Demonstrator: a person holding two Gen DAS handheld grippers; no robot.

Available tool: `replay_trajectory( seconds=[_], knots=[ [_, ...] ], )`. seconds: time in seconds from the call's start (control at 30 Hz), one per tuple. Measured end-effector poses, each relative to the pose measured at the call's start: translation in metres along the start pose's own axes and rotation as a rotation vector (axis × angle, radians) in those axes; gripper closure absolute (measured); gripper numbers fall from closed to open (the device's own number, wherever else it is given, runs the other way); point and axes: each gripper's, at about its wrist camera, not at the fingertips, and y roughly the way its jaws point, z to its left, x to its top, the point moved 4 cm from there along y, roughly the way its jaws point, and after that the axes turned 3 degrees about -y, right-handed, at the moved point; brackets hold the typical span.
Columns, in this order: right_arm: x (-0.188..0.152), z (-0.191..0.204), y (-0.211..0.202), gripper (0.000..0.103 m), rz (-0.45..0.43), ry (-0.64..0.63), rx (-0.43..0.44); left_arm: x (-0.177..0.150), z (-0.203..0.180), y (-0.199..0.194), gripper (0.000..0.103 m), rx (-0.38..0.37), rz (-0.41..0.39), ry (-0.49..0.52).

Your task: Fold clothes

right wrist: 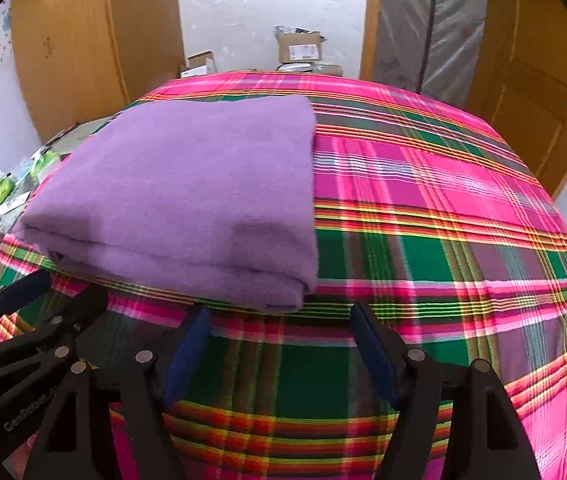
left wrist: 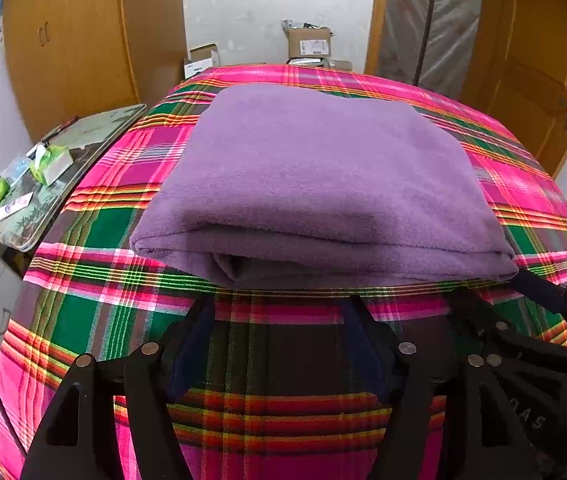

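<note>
One folded purple garment lies on the plaid sheet; two claws, left claw and right claw, gape wide, empty.

bed edges cut off, box labels unreadable, side-table packets partly hidden behind purple cloth

folded cloth on bedspread | boxes behind | side table left

Folded purple cloth on plaid bedspread, just beyond wide-open left gripper, seemingly untouched.
</note>
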Motion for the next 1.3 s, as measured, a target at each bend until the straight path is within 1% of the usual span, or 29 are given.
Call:
replay_trajectory(
  seconds=[0.27, 0.57, 0.83, 1.3],
  knots=[
    [-0.0001, -0.0011, -0.0006, 0.031, 0.000, -0.003, 0.001, 0.0010, -0.0028, 0.0023, 0.032, 0.022, 0.003, -0.010],
    [-0.0012, -0.0016, -0.0029, 0.030, -0.001, 0.000, 0.012, 0.0036, -0.0008, 0.0047, 0.030, 0.019, 0.004, -0.010],
    [-0.0015, -0.0051, -0.0031, 0.030, 0.001, 0.008, -0.013, 0.0040, -0.0023, 0.0056, 0.028, 0.020, 0.007, -0.003],
    [-0.0027, -0.0067, -0.0038, 0.029, 0.002, 0.014, -0.007, 0.0035, -0.0029, 0.0054, 0.027, 0.022, 0.008, -0.007]
  ],
)
